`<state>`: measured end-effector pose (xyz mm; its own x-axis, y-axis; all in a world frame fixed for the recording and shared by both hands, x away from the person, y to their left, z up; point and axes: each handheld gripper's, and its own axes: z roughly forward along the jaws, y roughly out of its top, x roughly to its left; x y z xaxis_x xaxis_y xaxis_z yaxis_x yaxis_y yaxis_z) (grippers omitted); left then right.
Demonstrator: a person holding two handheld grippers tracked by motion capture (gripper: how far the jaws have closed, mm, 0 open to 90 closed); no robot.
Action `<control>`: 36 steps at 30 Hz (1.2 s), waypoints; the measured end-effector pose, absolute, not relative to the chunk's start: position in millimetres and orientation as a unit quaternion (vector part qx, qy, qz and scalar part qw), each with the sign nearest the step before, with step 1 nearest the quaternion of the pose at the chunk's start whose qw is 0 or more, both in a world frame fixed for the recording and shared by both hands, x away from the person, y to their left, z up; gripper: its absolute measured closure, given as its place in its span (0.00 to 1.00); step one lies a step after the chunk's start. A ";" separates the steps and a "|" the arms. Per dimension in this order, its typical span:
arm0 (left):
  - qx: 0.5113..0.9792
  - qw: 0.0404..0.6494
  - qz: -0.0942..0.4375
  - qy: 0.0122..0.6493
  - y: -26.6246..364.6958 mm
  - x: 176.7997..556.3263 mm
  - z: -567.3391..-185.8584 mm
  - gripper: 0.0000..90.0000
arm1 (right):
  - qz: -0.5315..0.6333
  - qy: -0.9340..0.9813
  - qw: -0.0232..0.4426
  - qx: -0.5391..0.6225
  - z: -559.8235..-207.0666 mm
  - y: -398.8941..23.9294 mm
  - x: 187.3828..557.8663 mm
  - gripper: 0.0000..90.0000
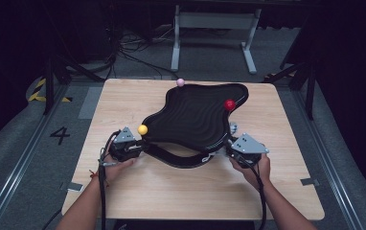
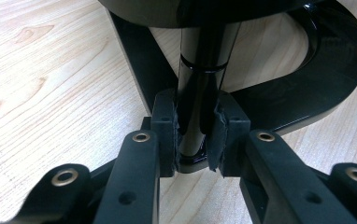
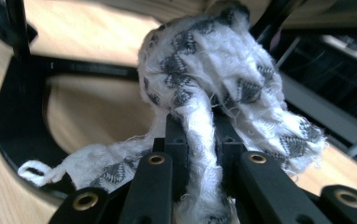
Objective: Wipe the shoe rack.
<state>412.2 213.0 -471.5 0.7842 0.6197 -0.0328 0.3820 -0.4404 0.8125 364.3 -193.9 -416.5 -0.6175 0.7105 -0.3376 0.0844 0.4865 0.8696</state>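
Note:
A black wavy tray (image 1: 195, 120) stands raised on a curved black base (image 1: 181, 161) on the wooden table. A red ball (image 1: 229, 104) lies in the tray at its right. A yellow ball (image 1: 142, 129) sits at the tray's left rim and a pink ball (image 1: 180, 82) at its far rim. My left gripper (image 1: 135, 146) is at the tray's left front corner. In the left gripper view it (image 2: 200, 135) is shut on a black upright post (image 2: 204, 56) under the tray. My right gripper (image 3: 200, 140) is shut on a white-and-black cloth (image 3: 204, 60) at the tray's right front corner (image 1: 231, 143).
The table (image 1: 138, 96) has bare wood around the tray and a wide strip toward the front edge. The base's black loop (image 2: 326, 93) curves behind the left gripper's post. A grey floor with cables and a white metal frame (image 1: 214, 28) lies beyond the table.

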 end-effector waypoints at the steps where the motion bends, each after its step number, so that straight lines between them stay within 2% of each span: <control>1: 0.838 0.436 0.136 0.299 213.0 412.2 -471.5 0.82 | 0.433 0.789 0.356 0.251 -419.1 -193.4 365.5 0.89; 10: 0.834 0.443 0.128 0.305 209.6 409.9 -473.0 0.82 | 0.397 0.822 0.310 0.267 -453.4 -184.8 375.2 0.90; 16: 0.835 0.442 0.123 0.302 207.8 407.9 -473.1 0.82 | 0.364 0.837 0.314 0.260 -474.0 -181.7 383.6 0.89; 21: 0.848 0.422 0.123 0.295 202.7 405.8 -478.1 0.81 | 0.365 0.834 0.315 0.268 -474.2 -182.0 385.8 0.90; 36: 0.849 0.426 0.117 0.291 202.1 402.3 -478.3 0.81 | 0.393 0.841 0.277 0.247 -473.4 -173.7 374.0 0.89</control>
